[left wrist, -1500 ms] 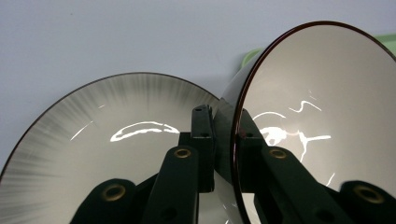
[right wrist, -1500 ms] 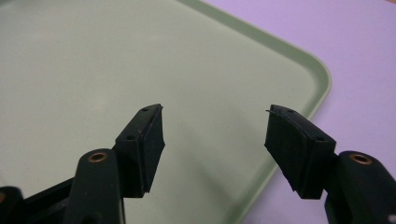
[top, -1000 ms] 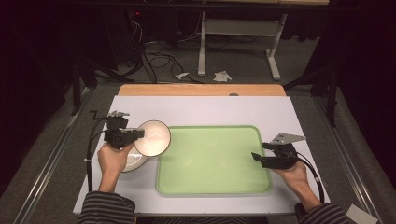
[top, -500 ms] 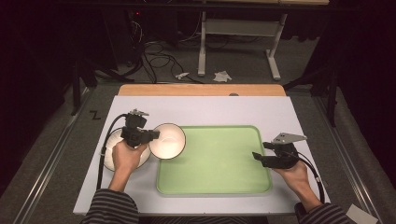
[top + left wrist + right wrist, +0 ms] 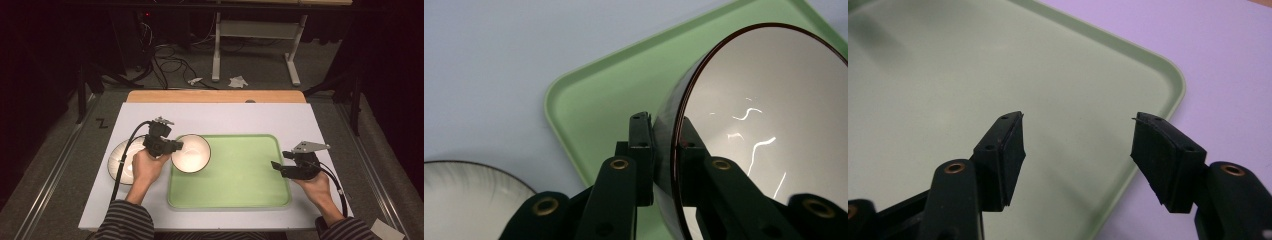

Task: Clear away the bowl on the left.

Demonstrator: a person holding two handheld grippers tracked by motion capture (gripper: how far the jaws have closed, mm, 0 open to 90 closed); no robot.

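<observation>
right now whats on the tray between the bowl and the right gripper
Nothing: in the high view, bare green tray lies between the bowl and the right gripper.

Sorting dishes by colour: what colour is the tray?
Light green, plain, with no pattern. The tray shows best in the high view.
</observation>
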